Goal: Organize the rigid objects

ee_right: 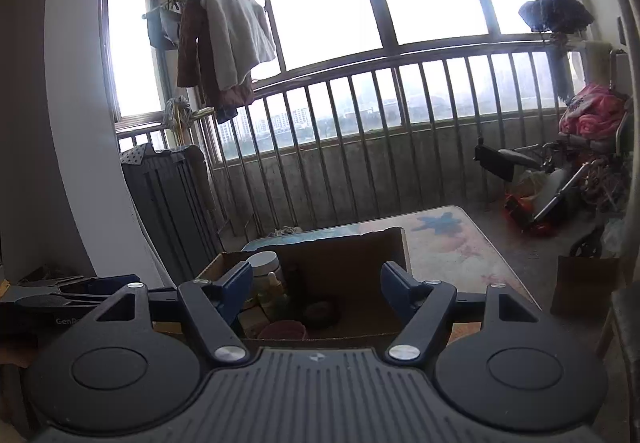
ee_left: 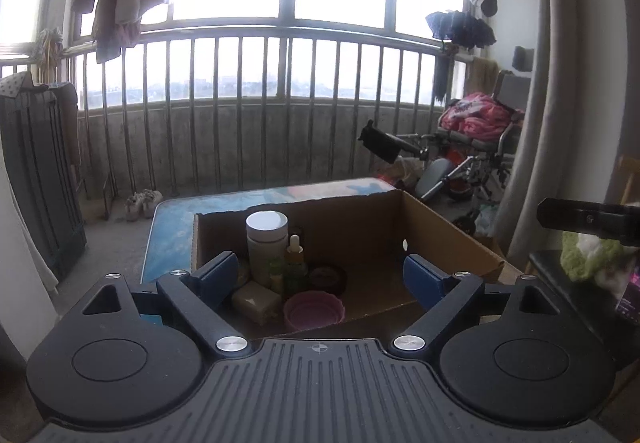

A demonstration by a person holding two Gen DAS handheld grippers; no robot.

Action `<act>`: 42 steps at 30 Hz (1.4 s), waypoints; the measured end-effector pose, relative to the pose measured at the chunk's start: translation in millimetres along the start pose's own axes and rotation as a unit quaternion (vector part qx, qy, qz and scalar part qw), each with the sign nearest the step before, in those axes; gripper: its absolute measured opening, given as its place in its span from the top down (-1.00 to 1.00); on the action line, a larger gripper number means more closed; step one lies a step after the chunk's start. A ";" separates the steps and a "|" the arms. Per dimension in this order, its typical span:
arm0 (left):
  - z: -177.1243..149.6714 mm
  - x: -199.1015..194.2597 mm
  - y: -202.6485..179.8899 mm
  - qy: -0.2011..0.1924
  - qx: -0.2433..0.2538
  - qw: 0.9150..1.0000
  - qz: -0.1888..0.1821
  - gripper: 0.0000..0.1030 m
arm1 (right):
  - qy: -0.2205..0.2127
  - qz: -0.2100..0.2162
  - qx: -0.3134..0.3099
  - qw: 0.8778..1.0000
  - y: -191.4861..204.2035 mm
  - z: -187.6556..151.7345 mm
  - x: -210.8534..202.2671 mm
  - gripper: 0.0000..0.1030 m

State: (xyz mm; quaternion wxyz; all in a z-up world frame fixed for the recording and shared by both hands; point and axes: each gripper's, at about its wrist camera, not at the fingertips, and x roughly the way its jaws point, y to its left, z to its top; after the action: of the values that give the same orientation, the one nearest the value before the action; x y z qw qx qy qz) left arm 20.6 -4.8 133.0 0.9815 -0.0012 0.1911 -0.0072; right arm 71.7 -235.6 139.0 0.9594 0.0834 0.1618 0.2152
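Both grippers, left gripper (ee_left: 322, 273) and right gripper (ee_right: 316, 285), hold their fingers wide and empty before the open brown cardboard box (ee_left: 448, 243). Only the left view clearly shows its pink scalloped dish (ee_left: 314, 310) and white-capped cylindrical jar (ee_left: 267, 243).

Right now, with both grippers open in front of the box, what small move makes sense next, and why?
Probably draw both back to look for remaining items: the left gripper and right gripper hold nothing, and the jar, dropper bottle and pink bowl already sit in the cardboard box.
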 end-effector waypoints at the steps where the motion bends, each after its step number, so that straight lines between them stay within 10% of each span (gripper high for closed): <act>1: -1.0 -0.3 -4.0 -0.001 0.016 1.000 0.017 -0.87 | 0.001 0.000 0.002 1.000 -0.4 0.4 2.2 -0.43; 42: -6.5 1.8 -6.4 0.002 0.018 0.998 0.068 -1.00 | 0.039 0.007 -0.019 0.999 19.3 -8.2 14.9 -0.72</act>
State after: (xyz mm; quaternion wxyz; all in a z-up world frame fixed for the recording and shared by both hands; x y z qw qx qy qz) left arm 19.7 -11.2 126.3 0.9792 0.0295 0.1925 0.0563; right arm 74.1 -211.1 131.7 0.9524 0.0581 0.1942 0.2277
